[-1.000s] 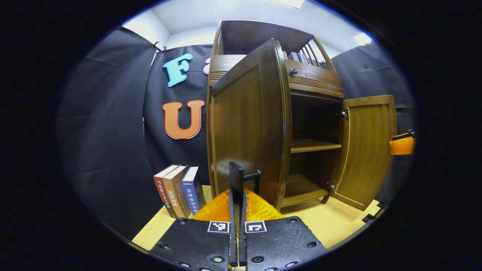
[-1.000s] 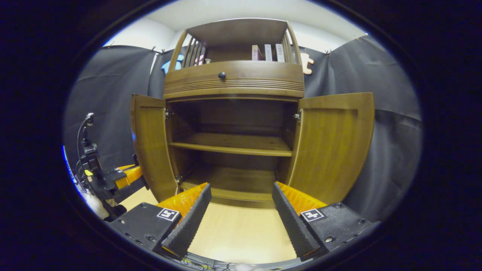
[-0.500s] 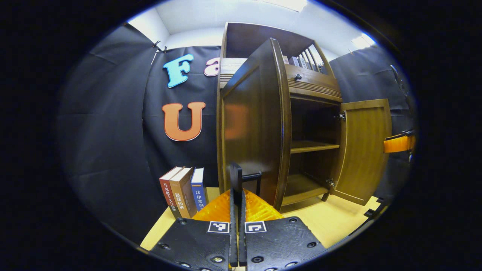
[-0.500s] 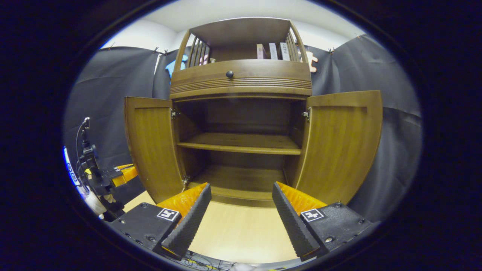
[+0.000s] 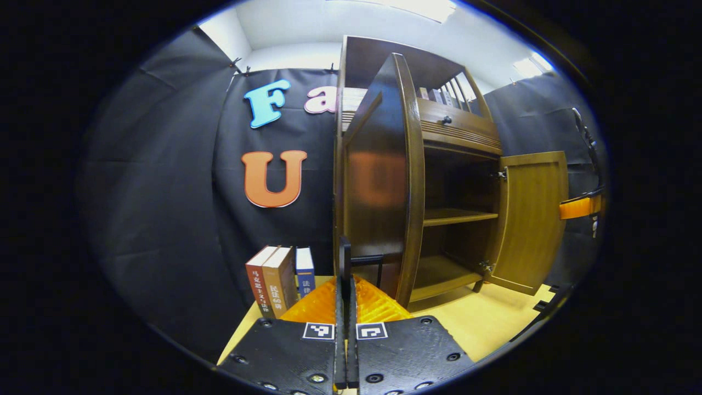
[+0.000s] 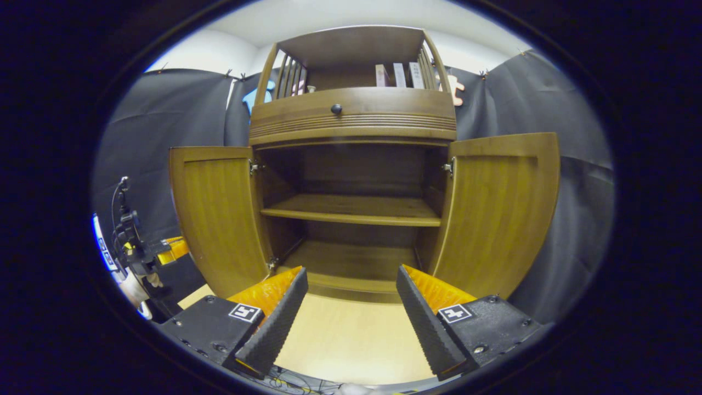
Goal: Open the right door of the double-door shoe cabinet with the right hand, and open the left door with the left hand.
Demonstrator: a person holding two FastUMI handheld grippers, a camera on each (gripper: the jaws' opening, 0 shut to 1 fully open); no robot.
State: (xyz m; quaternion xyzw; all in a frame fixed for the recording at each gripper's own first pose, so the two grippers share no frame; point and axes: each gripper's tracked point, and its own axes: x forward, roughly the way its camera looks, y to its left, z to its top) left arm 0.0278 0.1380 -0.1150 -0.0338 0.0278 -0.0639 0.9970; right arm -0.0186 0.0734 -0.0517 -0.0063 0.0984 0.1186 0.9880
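Between the closed jaws of the left gripper (image 5: 345, 274) sits the thin dark bar handle (image 5: 366, 259) of the glossy wooden left door (image 5: 378, 181), swung wide. Left of them stand three books (image 5: 279, 277). Ahead of the right gripper (image 6: 351, 296), whose ridged jaws gape on nothing, the shoe cabinet (image 6: 351, 164) shows two plank shelves; the curved right door (image 6: 499, 208) hangs open right of them.

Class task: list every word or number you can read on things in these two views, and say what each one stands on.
"民法60讲": spine of the brown book.
"法律": spine of the blue book; the rest is hidden.
Red book spine: too small to read.
Top-shelf books: too small to read.
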